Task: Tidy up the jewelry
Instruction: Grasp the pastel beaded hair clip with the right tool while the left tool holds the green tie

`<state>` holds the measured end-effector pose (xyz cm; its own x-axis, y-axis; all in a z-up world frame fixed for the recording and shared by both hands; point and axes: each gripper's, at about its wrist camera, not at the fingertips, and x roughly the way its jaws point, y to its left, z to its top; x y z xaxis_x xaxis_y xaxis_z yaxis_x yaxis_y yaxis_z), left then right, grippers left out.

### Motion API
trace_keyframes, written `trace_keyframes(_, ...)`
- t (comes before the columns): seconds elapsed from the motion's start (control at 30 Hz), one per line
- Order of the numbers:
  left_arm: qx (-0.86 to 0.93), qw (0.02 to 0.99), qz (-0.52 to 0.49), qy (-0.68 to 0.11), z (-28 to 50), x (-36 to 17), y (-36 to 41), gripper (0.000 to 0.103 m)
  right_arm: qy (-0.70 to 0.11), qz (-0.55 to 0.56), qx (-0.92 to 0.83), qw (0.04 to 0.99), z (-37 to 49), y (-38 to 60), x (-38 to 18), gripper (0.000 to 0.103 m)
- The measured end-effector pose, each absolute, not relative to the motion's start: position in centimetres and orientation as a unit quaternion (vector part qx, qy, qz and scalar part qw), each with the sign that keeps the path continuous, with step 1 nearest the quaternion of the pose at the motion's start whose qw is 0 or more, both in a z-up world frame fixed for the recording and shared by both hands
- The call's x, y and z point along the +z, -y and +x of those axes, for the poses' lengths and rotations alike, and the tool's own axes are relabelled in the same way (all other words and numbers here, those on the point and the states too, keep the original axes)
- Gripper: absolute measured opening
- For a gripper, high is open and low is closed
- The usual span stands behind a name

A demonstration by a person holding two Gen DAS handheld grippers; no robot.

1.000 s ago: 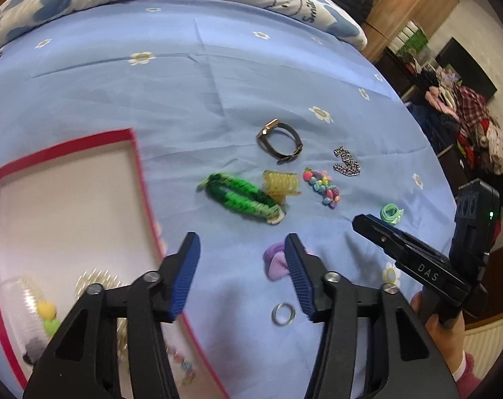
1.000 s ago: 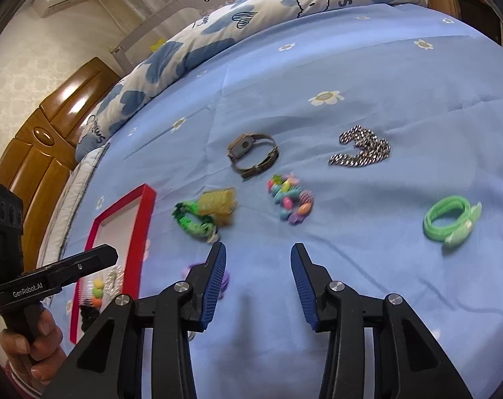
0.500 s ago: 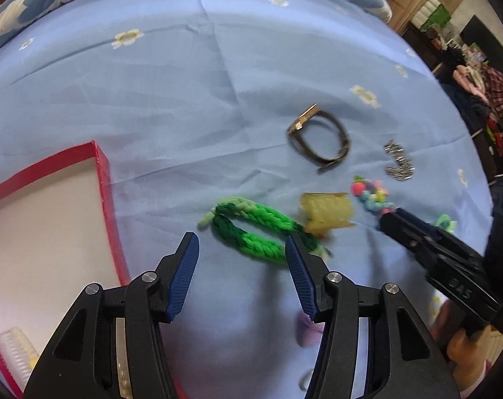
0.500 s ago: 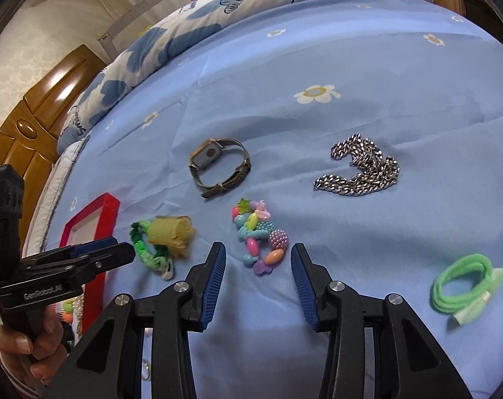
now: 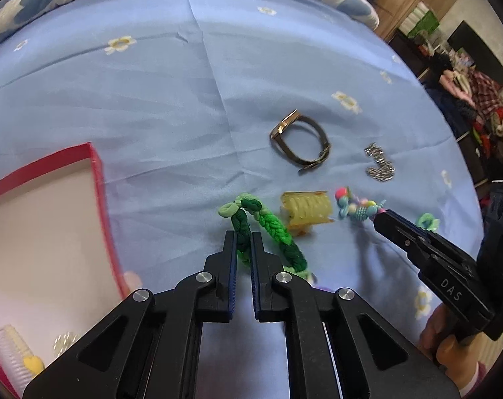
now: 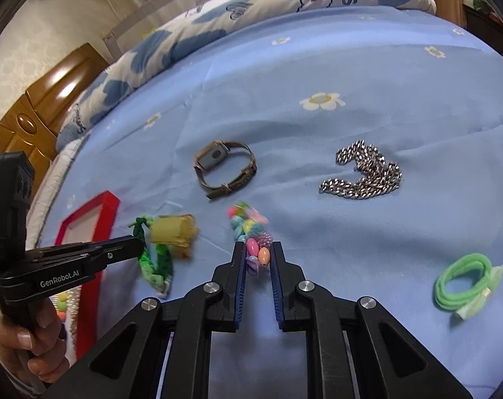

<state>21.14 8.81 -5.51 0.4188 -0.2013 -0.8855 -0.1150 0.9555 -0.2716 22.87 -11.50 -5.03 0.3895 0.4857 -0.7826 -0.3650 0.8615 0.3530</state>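
Note:
My left gripper (image 5: 243, 237) is shut on the green braided bracelet (image 5: 268, 224), which lies on the blue bedsheet; it also shows in the right wrist view (image 6: 155, 259). My right gripper (image 6: 257, 249) is shut on the near end of the colourful bead bracelet (image 6: 251, 229), also seen in the left wrist view (image 5: 357, 206). A yellow hair roller (image 5: 306, 207) lies between the two bracelets. The red-rimmed box (image 5: 100, 193) stands at the left, with a few small pieces inside.
A watch (image 6: 225, 169) lies farther back on the sheet. A silver chain (image 6: 364, 176) lies at the right and a green hair tie (image 6: 464, 282) nearer right. A patterned quilt (image 6: 251, 3) runs along the far edge.
Both grippers have moved forward and down and closed: the left on the green braided bracelet, the right on the bead bracelet. Both were open before.

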Motion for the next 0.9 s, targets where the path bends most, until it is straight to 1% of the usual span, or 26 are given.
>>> trace_keyframes(0.2, -0.027, 0.843, -0.162, -0.513, 18.6, -3.0, -9.7, 0.006, -0.473, 0.08, 0.268, 0.835, 21.6, 11.6, -2.7, 0.014)
trace_keyframes(0.4, -0.019, 0.85, -0.172, -0.497, 16.8, -1.7, -10.7, 0.006, -0.461, 0.079, 0.289, 0.836, 20.1, 9.7, -0.8, 0.014)
trace_keyframes(0.9, 0.029, 0.861, -0.222, -0.457, 11.4, 0.8, -17.3, 0.006, -0.452, 0.066, 0.351, 0.817, 16.7, 2.7, 1.1, 0.014)
